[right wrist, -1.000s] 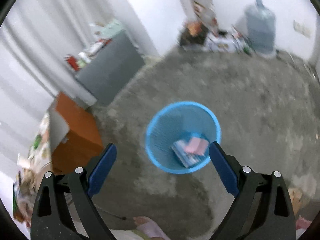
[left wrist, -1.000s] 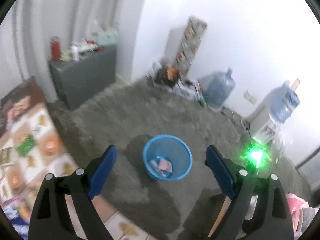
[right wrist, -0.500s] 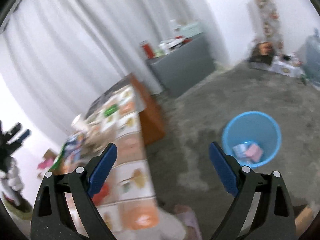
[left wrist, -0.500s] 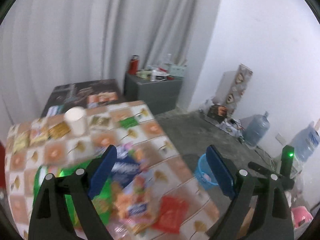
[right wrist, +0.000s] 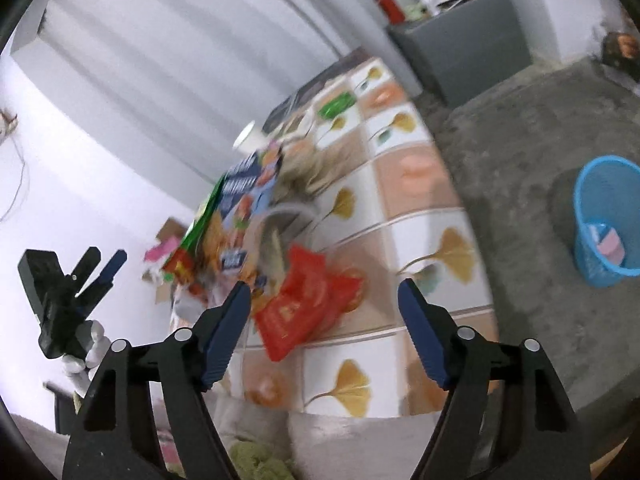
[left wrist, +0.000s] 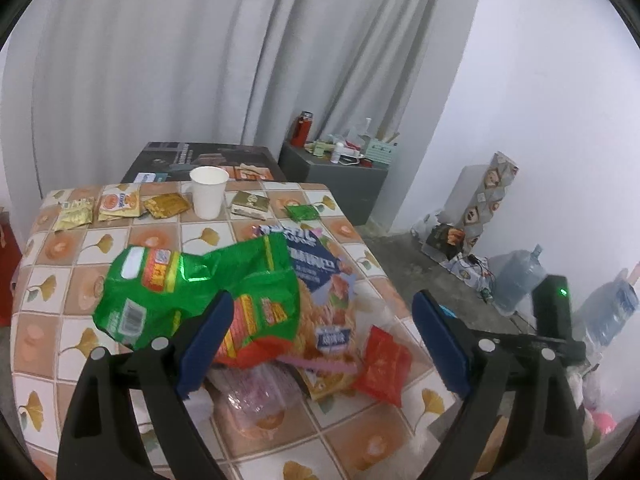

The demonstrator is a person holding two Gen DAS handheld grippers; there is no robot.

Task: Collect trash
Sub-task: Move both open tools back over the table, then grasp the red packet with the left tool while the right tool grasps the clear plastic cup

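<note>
Right hand-held gripper (right wrist: 324,312), closing empty, alone sees the blue bin (right wrist: 608,216); left hand-held gripper (left wrist: 320,332) gapes empty.

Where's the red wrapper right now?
The red wrapper lies on the tiled table near its front edge, just right of the blue snack bag; in the right wrist view it sits ahead of the open fingers.

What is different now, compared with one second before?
Both tools swung away from the blue bin on the floor to the table with the wrappers. The right tool now aims at the red packet, its jaws closing, nothing gripped. The left tool stays open and empty. The bin's contents are unchanged.
</note>
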